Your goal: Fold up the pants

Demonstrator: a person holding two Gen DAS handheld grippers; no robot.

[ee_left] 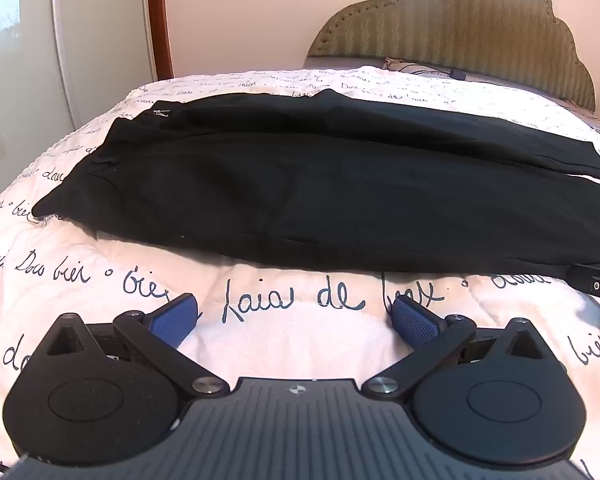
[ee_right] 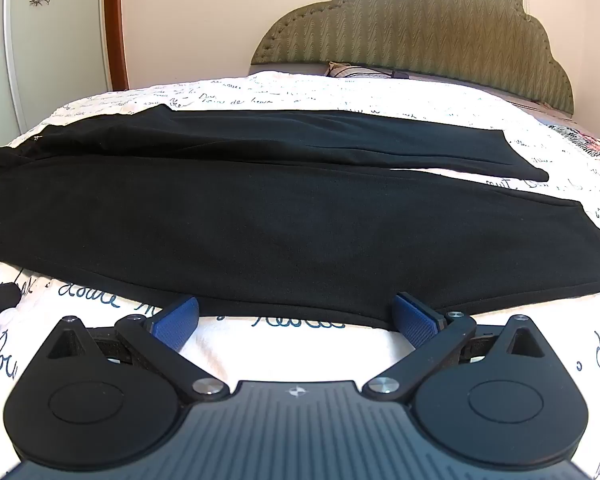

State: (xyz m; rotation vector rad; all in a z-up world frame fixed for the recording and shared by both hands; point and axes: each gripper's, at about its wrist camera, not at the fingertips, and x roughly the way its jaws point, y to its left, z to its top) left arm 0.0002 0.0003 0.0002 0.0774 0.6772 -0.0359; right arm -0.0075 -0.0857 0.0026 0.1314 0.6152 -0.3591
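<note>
Black pants (ee_left: 320,184) lie flat across the bed, waist to the left, both legs running to the right. The same pants (ee_right: 260,208) fill the right wrist view, with the two leg cuffs at the right and a thin gap between the legs. My left gripper (ee_left: 296,316) hovers over the quilt just short of the pants' near edge, jaws wide open and empty. My right gripper (ee_right: 296,314) is also wide open and empty, its blue fingertips (ee_right: 414,322) at the near hem of the closer leg. The right gripper's tip (ee_left: 598,286) shows at the left view's right edge.
The bed is covered by a white quilt (ee_left: 80,272) with dark handwritten script. An olive padded headboard (ee_right: 412,28) stands at the far right, with a pillow (ee_right: 352,70) beneath it. A wardrobe door (ee_left: 16,60) and wooden door frame (ee_left: 160,16) stand at the far left.
</note>
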